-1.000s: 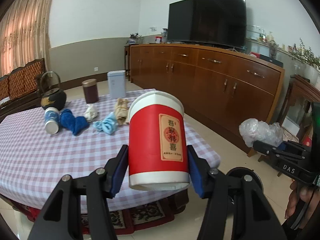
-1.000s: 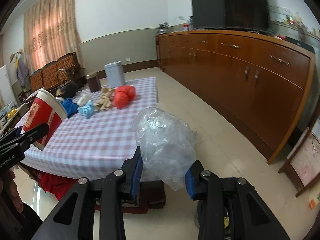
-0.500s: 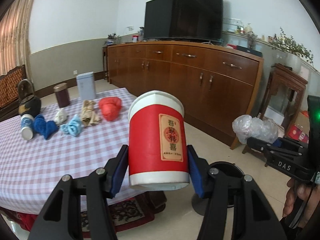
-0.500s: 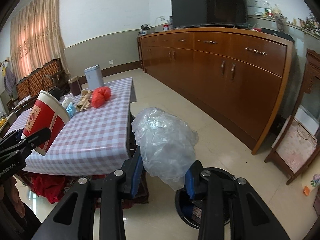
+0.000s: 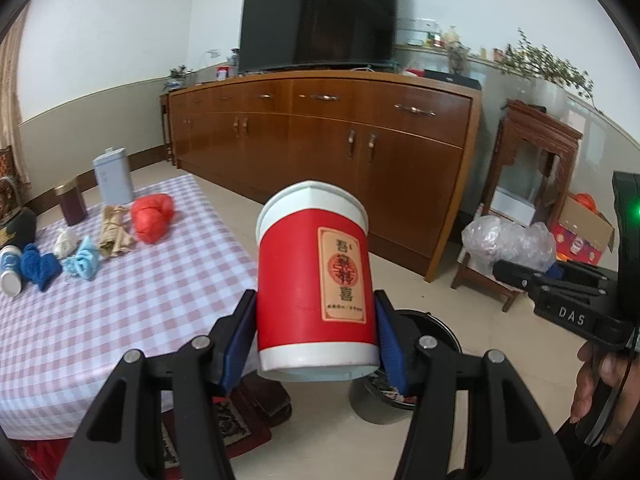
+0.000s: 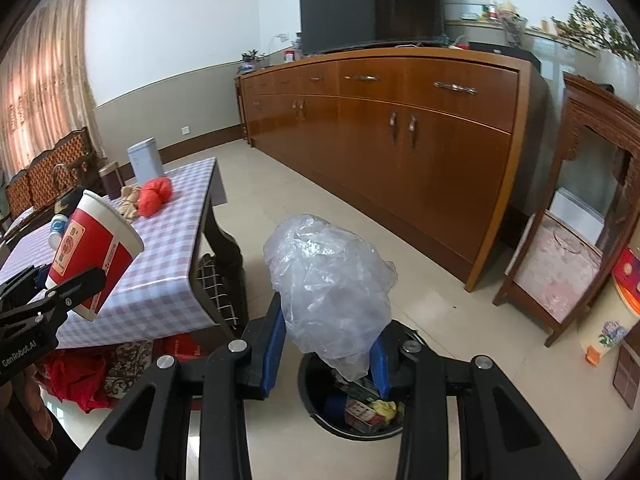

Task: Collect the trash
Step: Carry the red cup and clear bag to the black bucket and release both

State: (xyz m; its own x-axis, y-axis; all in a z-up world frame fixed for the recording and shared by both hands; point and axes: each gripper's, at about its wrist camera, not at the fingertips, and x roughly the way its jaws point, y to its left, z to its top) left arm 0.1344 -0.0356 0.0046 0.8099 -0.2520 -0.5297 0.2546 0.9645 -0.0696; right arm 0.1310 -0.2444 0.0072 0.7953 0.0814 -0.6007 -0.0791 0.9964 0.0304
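Crumpled clear plastic bag and red paper cup are gripped by right and left fingers above the black bin; table litter remains uncollected.

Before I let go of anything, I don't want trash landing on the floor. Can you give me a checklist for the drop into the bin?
1. Right claw shut on the plastic bag: ok.
2. Left claw shut on the red paper cup: ok.
3. Plastic bag over the black bin: ok, its lower end hangs above the opening.
4. Red paper cup over the bin: not ok, in the right wrist view it hangs over the table edge.
5. Room left in the bin: ok, trash lies low inside.
6. Bin standing steady: cannot tell.
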